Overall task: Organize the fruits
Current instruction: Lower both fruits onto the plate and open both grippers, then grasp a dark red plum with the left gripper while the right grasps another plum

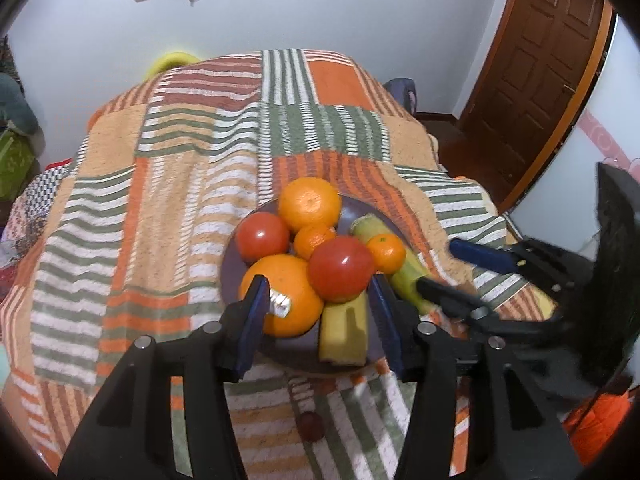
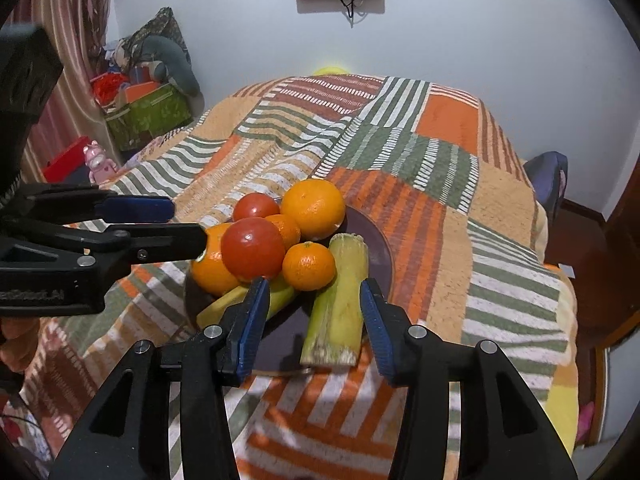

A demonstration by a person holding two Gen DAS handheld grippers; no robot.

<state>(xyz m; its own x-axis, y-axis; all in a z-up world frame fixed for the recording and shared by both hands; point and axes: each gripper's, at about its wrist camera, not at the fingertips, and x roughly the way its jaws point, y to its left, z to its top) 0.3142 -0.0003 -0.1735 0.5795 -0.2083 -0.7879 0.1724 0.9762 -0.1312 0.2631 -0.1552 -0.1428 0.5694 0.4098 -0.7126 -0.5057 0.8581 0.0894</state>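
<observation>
A dark purple plate (image 1: 280, 350) (image 2: 376, 240) on the striped blanket holds two big oranges (image 1: 310, 204) (image 2: 314, 208), two small mandarins (image 1: 386, 253) (image 2: 309, 266), two red tomatoes (image 1: 341, 268) (image 2: 253, 249) and two yellow-green corn-like pieces (image 1: 345, 330) (image 2: 340, 304). My left gripper (image 1: 318, 308) is open over the plate's near edge, its fingers either side of the near orange (image 1: 288, 292) and one yellow piece. My right gripper (image 2: 312, 304) is open around the near end of the other yellow-green piece. Each gripper also shows in the other's view (image 1: 456, 272) (image 2: 180, 220).
The striped orange, green and white blanket (image 1: 180, 200) (image 2: 440, 160) covers the whole surface. A small dark red fruit (image 1: 310, 426) lies on the blanket in front of the plate. A brown door (image 1: 540, 60) is at the right; boxes and clutter (image 2: 148, 108) at the left.
</observation>
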